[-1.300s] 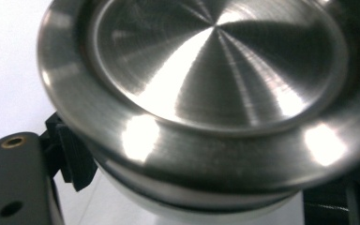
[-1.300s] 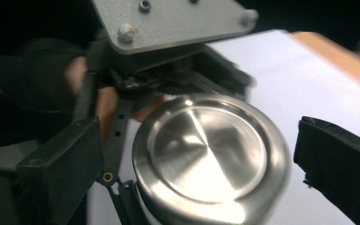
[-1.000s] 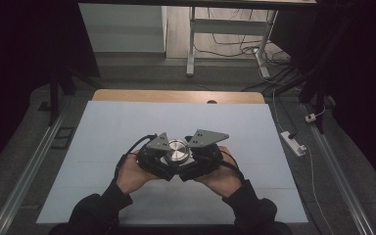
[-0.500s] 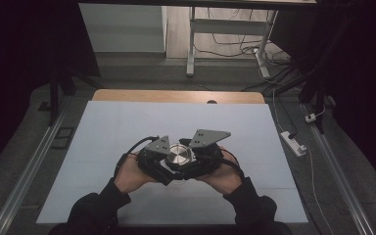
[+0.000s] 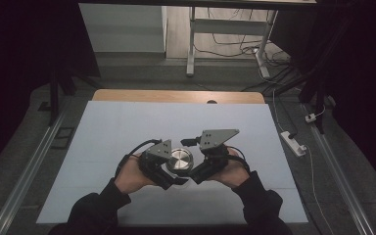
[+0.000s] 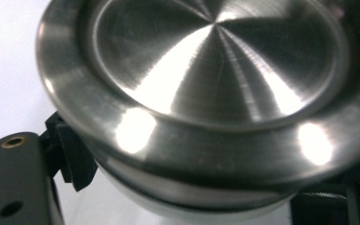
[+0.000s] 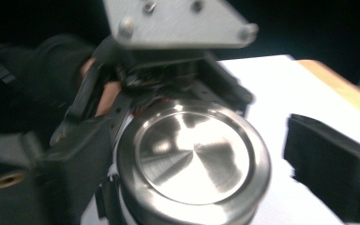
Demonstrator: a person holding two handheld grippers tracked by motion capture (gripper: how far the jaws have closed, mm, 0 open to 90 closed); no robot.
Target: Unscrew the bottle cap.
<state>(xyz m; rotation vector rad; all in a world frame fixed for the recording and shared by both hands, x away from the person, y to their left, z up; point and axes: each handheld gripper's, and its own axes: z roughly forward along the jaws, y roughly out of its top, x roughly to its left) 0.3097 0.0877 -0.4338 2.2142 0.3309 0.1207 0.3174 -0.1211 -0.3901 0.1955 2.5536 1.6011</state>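
While your left gripper (image 5: 169, 172) is clamping the jar (image 6: 178, 206), right gripper (image 5: 196, 169) jaws are standing apart around the steel lid (image 5: 180, 160); you're still unscrewing it.

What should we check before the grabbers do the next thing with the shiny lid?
1. Left gripper shut on the jar, just under the lid: ok.
2. Right gripper gripping the lid: not ok. Its jaws have just been opening; the lid is between them, with one jaw clear of the rim.
3. Lid flat on the jar: ok.
4. Lid tight or loose: cannot tell.
5. Room on the table around the hands: ok.
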